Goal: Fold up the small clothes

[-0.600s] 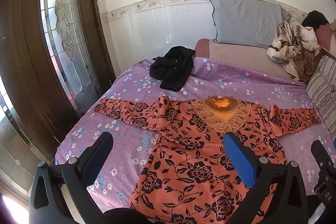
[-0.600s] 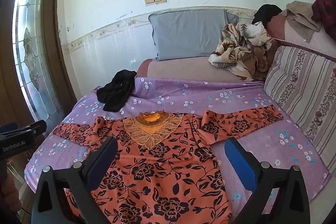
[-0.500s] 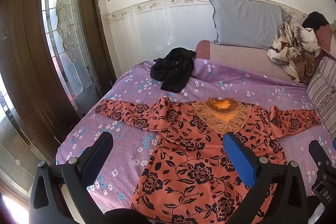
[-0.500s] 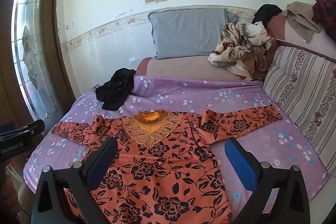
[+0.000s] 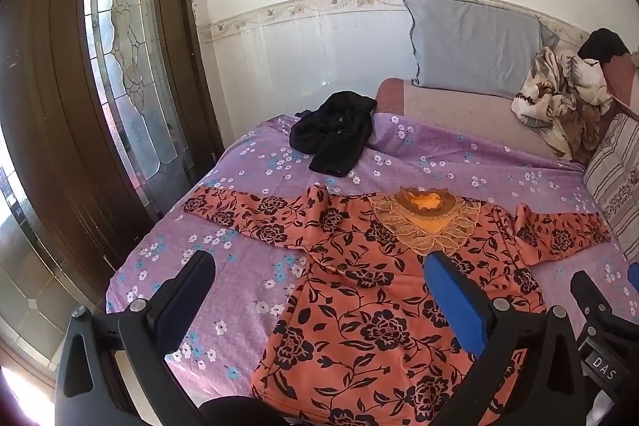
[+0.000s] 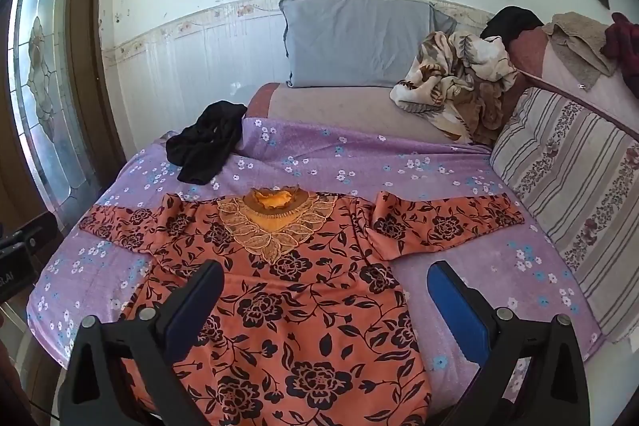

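right wrist view alone shows striped cushion [image 6: 575, 186], both grippers [image 5: 319, 290] [image 6: 325, 290] spread above floral top [image 6: 287, 290]

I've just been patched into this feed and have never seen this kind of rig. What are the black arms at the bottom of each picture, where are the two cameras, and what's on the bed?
There is no robot here. A person holds a two-finger clamp in each hand, and a wide-angle camera on each clamp looks forward along its fingers. The black arms are those fingers.

One picture comes from the left gripper, the other from the right gripper. Both are open and hold nothing.

On the purple bedsheet an orange flowered top lies flat, sleeves spread out, not yet folded. A crumpled black garment sits farther back, apart from it. Against the wall are a grey pillow and a bundled blanket.
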